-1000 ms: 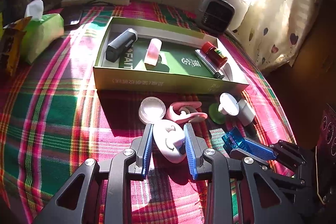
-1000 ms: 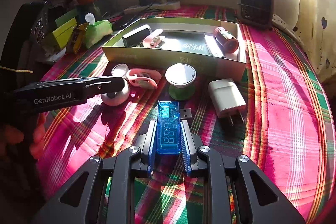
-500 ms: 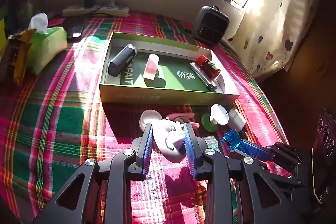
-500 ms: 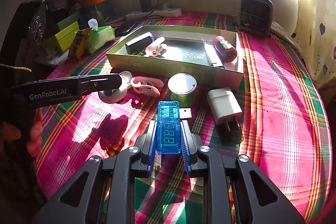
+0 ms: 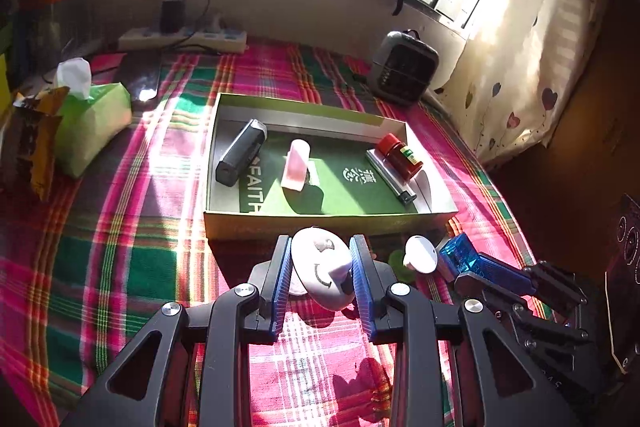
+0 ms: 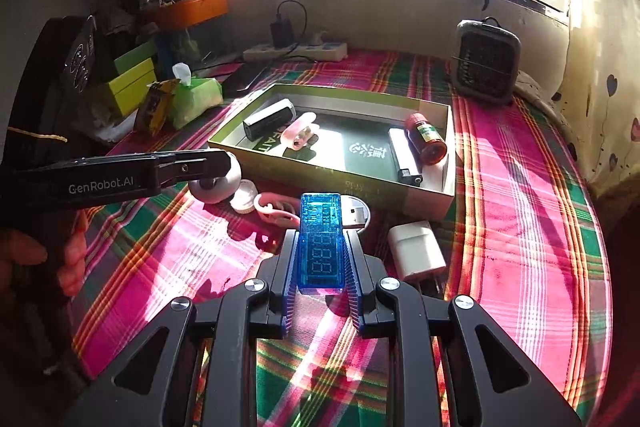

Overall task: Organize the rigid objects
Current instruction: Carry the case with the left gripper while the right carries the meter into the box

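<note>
My left gripper is shut on a white oval object with a smiley face, held above the plaid cloth just in front of the green box. My right gripper is shut on a blue see-through USB meter, also lifted off the cloth. In the box lie a black device, a pink piece, a silver bar and a red bottle. On the cloth before the box lie a white charger, a pink clip and a white lid.
A green tissue pack and a snack bag sit at the left. A power strip and a small heater stand near the back wall. A person's hand holds the left gripper. A white disc on a green base sits between the grippers.
Both grippers have risen with their objects, off the cloth and a little toward the box. The clip, lid, disc and charger stay where they were.
</note>
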Motion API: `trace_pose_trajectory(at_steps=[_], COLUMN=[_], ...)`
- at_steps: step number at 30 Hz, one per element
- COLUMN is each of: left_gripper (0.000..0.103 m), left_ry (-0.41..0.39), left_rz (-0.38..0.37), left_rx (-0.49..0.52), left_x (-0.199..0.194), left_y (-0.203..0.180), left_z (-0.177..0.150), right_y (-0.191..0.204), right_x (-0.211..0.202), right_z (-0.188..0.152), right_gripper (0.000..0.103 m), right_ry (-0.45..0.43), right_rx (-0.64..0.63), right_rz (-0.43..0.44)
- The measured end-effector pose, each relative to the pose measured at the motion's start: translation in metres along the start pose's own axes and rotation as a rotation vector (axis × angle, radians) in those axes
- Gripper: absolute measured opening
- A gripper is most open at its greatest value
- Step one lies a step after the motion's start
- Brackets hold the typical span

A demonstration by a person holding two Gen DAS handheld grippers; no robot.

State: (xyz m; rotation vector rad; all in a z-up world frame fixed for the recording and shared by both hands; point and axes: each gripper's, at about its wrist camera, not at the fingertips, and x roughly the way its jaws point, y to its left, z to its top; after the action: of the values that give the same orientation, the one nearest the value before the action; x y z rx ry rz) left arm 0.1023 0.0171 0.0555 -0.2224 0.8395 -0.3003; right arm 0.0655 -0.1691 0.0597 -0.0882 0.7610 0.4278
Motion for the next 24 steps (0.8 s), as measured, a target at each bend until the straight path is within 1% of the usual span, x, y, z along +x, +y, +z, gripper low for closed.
trace_pose_trajectory(at_steps=[11, 18, 24], left_gripper=[0.028, 0.028, 0.028], left_ry=[0.013, 0.030, 0.038], left_rz=[0.000, 0.014, 0.007], left_rx=[-0.020, -0.019, -0.021], left_x=[0.019, 0.034, 0.043], left_y=[0.016, 0.025, 0.030], left_z=[0.026, 0.039, 0.044], right_y=[-0.017, -0.030, -0.039], right_x=[0.017, 0.044, 0.072], right_z=[0.039, 0.064, 0.080], right_gripper=[0.023, 0.023, 0.023], right_ry=[-0.007, 0.015, 0.061], right_rx=[-0.004, -0.009, -0.005], right_rz=[-0.016, -0.017, -0.003])
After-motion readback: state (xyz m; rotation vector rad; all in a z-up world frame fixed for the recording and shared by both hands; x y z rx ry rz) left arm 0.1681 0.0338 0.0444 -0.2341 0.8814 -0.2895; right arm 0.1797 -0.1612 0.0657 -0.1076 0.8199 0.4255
